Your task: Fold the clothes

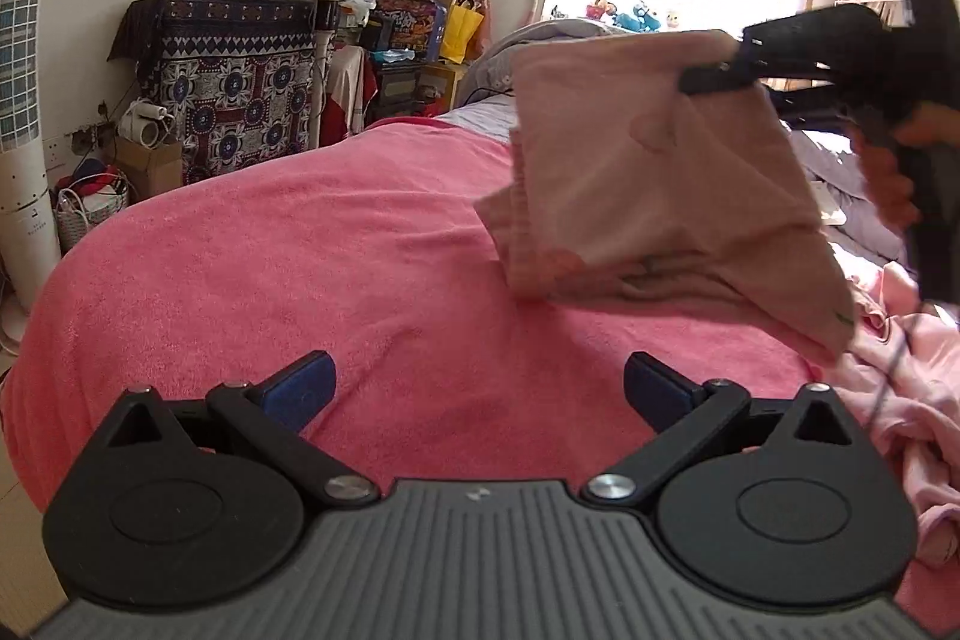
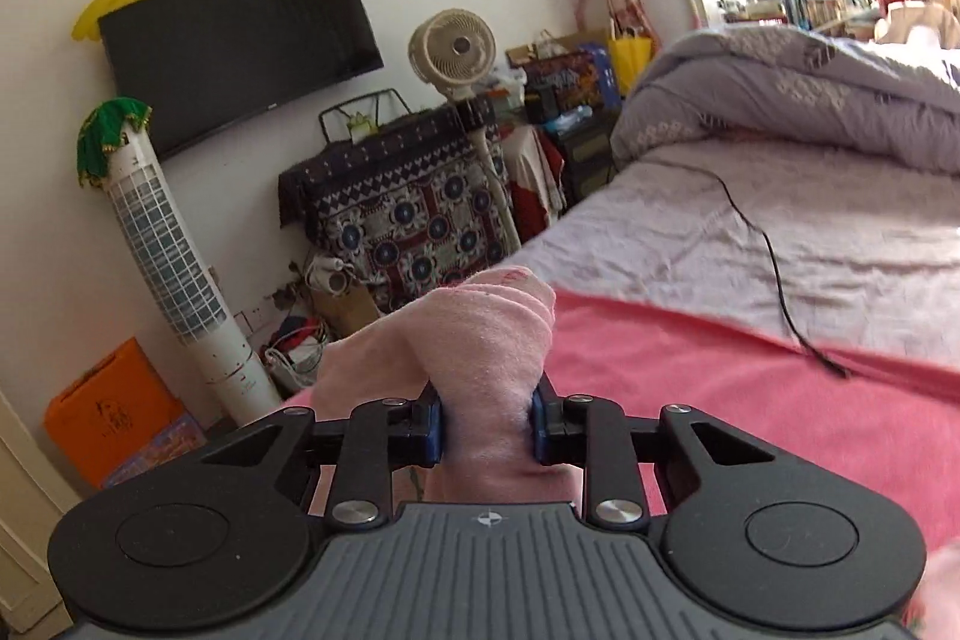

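the pale pink folded cotton garment [image 1: 654, 172] hangs in the air over the coral pink terry bed cover [image 1: 270, 256], pinched at its upper corner by the right gripper [image 2: 487, 427], jaws pressed on bunched cloth. garment droops down and left from that grip. left gripper [image 1: 480, 388] sits low over the cover, jaws spread, nothing between them, garment up and to its right. loose pink clothes pile [image 1: 906, 400] lies at right, just beside the drooping edge.

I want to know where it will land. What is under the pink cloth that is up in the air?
Under the lifted pink cloth lies the pink towel on the bed. The spot right beneath its hanging edge is hidden.
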Tool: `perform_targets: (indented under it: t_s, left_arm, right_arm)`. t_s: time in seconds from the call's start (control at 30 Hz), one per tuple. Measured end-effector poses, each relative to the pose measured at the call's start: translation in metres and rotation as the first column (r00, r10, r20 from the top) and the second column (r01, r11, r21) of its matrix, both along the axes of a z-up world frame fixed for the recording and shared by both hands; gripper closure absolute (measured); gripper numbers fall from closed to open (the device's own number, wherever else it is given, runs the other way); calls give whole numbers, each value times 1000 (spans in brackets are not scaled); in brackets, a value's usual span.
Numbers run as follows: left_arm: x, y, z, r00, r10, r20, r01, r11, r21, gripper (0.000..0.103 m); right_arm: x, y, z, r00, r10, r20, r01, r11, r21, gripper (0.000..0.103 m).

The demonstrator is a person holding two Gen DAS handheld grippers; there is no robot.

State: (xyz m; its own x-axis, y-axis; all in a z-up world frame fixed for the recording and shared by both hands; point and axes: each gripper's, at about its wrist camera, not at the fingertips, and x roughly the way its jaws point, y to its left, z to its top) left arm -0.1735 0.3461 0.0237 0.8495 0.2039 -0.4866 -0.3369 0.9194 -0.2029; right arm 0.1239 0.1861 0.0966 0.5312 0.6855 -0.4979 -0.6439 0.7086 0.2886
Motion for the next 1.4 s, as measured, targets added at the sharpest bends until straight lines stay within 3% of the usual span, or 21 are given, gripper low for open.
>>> perform_targets:
  t_s: [0.13,0.2,0.27,0.33,0.4,0.5,0.6,0.63,0.77,0.87,1.0,1.1,1.2,1.27,1.3,1.33,1.37,1.4]
  left_arm:
    - [3,3,-2,1000,-6,4,6,1000,2,0]
    - [5,2,-5,1000,3,-16,-3,1000,3,0]
    - [5,-1,-7,999,9,-32,-8,1000,12,0]
    - [5,-4,-9,999,14,-48,-13,1000,22,0]
    - [6,-8,-10,998,19,-64,-17,999,31,0]
    - [7,-19,-9,997,8,-72,-6,999,33,0]
    - [12,-38,-6,997,-23,-78,26,999,42,0]
    - [14,-47,-4,996,-37,-81,41,998,45,0]
    - [27,-88,3,988,-124,-89,129,990,54,0]
    - [38,-123,6,974,-194,-118,204,975,82,0]
    - [44,-164,7,957,-238,-165,257,960,111,0]
    - [46,-184,8,948,-260,-181,283,952,114,0]
    - [47,-197,12,948,-253,-195,282,950,136,0]
    - [45,-201,13,949,-246,-197,276,950,146,0]
    - [42,-201,14,950,-240,-200,272,950,153,0]
    - [40,-201,14,951,-234,-203,268,950,160,0]
    - [38,-201,15,952,-228,-206,264,950,168,0]
    - [36,-201,15,952,-224,-209,263,948,178,0]
  right_arm:
    - [66,66,-8,995,-81,62,86,993,-81,71]
    - [96,89,-42,985,-162,56,170,966,-196,59]
    - [113,94,-86,972,-236,18,228,912,-341,41]
    - [104,73,-98,975,-222,24,221,941,-257,40]
    - [93,47,-84,983,-180,-26,171,964,-204,32]
    - [60,-2,-35,994,-108,-23,104,985,-140,32]
    - [1,-71,17,993,-53,103,65,992,-111,16]
    - [-19,-92,24,989,-47,144,65,991,-119,11]
    - [-105,-186,37,954,-72,290,128,976,-179,10]
    - [-157,-244,19,949,-106,297,171,964,-203,10]
    - [-205,-265,-29,958,-94,270,173,942,-289,10]
    - [-227,-269,-65,970,-100,221,163,943,-290,13]
    - [-242,-271,-86,991,-68,115,89,978,-186,23]
    - [-249,-267,-94,992,-72,104,89,982,-168,54]
    - [-250,-263,-96,991,-81,108,98,981,-167,61]
    - [-248,-260,-96,988,-90,122,110,980,-168,75]
    - [-243,-258,-92,986,-99,133,119,981,-155,86]
    - [-237,-259,-84,984,-110,140,129,983,-130,86]
